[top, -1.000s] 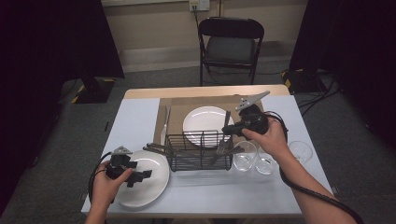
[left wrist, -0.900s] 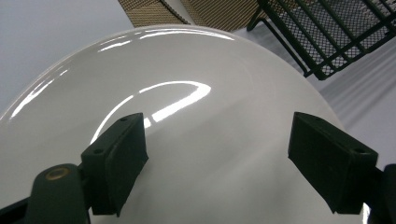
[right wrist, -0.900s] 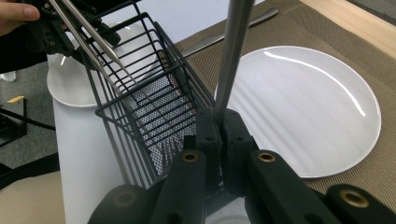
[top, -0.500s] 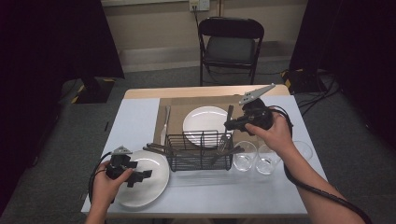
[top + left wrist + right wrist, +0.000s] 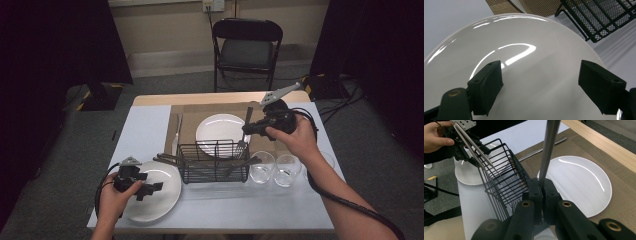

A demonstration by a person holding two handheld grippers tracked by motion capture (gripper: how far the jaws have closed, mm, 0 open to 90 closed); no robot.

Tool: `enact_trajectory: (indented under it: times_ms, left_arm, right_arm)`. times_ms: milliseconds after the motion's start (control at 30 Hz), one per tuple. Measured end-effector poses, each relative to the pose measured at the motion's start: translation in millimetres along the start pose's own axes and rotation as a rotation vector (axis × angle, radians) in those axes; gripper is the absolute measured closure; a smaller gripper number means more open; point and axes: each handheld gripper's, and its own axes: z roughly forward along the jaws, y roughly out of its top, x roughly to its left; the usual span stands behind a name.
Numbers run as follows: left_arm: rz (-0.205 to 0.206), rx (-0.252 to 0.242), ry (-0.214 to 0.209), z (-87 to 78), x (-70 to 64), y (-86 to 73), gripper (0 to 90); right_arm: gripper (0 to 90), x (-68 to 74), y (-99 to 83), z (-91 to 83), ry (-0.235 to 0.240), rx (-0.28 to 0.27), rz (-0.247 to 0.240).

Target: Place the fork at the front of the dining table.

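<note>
The right hand-held gripper (image 5: pixel 248 128) hangs above the middle of the surface (image 5: pixel 145 127), its jaws pressed tight on the handle of a fork (image 5: pixel 245 131). The fork stands nearly upright, its tines down at the far right corner of the black wire basket (image 5: pixel 214 161) and its handle rising past the jaws. Seen from the right gripper view, the handle (image 5: pixel 548 147) runs straight up between the closed jaws, with the basket (image 5: pixel 504 182) just beside it.

Around it things are crowded. A white plate (image 5: pixel 220 129) lies on the woven mat (image 5: pixel 187 120) directly behind the basket, on the far side. Three clear glasses (image 5: pixel 261 167) stand in a row just beside the basket toward the right edge. Cutlery handles (image 5: pixel 167 160) poke out of the basket's left side, and a knife (image 5: pixel 175 134) lies on the mat's left part.

The left hand-held gripper (image 5: pixel 150 189) sits near the front left corner, jaws spread wide and gripping nothing, over a second white plate (image 5: pixel 162 200); in the left gripper view the plate (image 5: pixel 529 70) lies under both pads.

The far left part of the surface is bare, and the front edge ahead of the basket is open.
</note>
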Motion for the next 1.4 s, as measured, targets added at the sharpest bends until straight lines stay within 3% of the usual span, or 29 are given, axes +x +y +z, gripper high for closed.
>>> enact_trajectory:
  times_ms: [1400]
  left_arm:
    - [0.004,0.005,-0.007,2.3,-2.0,0.4,19.1]
  right_arm:
    - [88.0,-2.7,24.6,-42.7,-0.024,-0.057,0.009]
